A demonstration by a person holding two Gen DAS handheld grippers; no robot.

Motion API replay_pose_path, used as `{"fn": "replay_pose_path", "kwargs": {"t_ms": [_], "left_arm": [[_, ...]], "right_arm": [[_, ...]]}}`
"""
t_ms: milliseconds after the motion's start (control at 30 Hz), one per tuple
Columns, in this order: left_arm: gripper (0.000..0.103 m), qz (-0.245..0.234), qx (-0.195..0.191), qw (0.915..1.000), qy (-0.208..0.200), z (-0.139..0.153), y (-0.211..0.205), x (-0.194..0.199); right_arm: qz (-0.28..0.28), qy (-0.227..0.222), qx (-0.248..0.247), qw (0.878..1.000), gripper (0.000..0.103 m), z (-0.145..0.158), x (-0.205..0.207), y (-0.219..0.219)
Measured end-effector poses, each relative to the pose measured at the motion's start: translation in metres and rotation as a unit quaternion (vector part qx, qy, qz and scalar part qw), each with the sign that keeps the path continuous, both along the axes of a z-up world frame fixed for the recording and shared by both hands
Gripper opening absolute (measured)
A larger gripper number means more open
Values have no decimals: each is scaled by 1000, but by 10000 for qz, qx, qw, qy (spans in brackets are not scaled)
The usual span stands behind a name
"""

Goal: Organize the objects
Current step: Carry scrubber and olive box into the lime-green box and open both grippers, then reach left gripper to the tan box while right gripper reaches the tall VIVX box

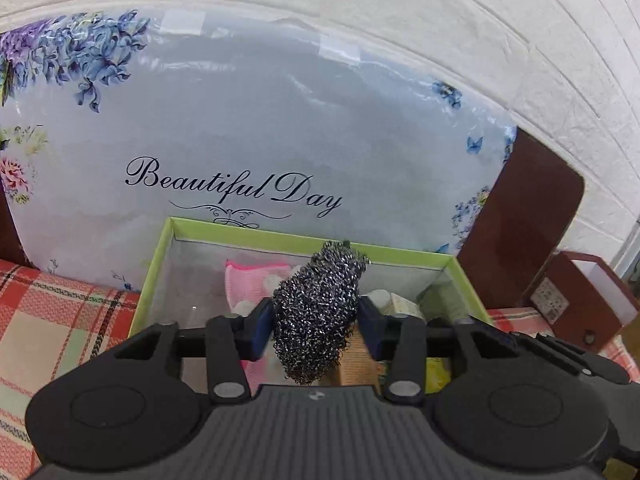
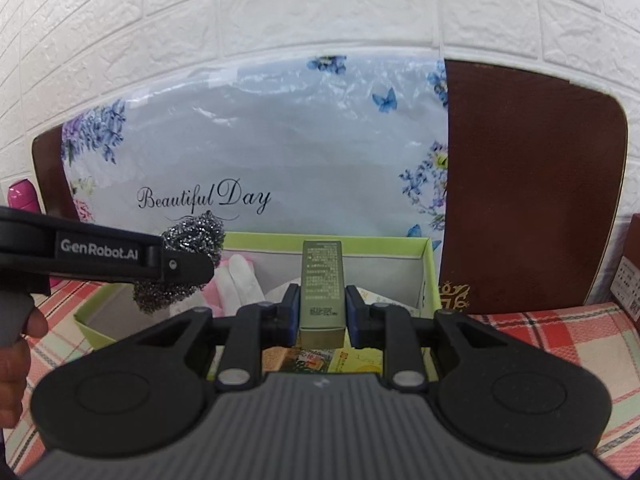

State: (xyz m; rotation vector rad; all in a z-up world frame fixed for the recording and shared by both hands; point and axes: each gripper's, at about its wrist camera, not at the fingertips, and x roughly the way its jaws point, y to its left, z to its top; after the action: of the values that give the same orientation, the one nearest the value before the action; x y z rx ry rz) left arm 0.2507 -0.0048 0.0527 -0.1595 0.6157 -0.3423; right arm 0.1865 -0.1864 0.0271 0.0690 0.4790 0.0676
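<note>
My left gripper (image 1: 316, 320) is shut on a steel wool scrubber (image 1: 318, 312) and holds it above the green-rimmed box (image 1: 256, 234). The box holds a pink cloth (image 1: 250, 280) and some small packages. My right gripper (image 2: 322, 312) is shut on a slim olive-grey carton (image 2: 322, 284) with fine print, held upright over the same box (image 2: 426, 276). The left gripper with its scrubber (image 2: 192, 236) also shows at the left of the right wrist view, over the box's left side. White gloves (image 2: 240, 276) lie inside the box.
A floral "Beautiful Day" bag (image 1: 240, 140) leans on the white brick wall behind the box. A brown panel (image 2: 532, 184) stands to the right, with a brown carton (image 1: 588, 300) beside it. A plaid cloth (image 1: 52, 320) covers the table. A pink object (image 2: 24, 196) stands far left.
</note>
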Motion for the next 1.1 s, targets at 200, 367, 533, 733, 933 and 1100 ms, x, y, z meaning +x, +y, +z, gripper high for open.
{"fn": "replay_pose_path", "kwargs": {"t_ms": [200,367,533,733,933,1100], "left_arm": [[85,216,200,9995,-121,-6,7,-17],[85,381,252,9989,125,4,0,-32],[85,426,378,9984,51,21,-12,-58],[85,412,528,9976,-173,32,-17,-98],[85,257,506,9982,-218,34,-22,-129],[85,128,363,9992,-138,20,-20,-162]], "right_arm": [[-289,6,-408,9987,69,-17,-2,-1],[-472,-151,-202,9986,89,-6,-21,-12],[-534,-458,-191,9973,100,9,-46,-20],[-812,-605,29,9949,102,19,-84,-38],[-947,-675,285,9928,103,23,-123,-52],[-954,-651,229,9930,103,17,-154,-57]]}}
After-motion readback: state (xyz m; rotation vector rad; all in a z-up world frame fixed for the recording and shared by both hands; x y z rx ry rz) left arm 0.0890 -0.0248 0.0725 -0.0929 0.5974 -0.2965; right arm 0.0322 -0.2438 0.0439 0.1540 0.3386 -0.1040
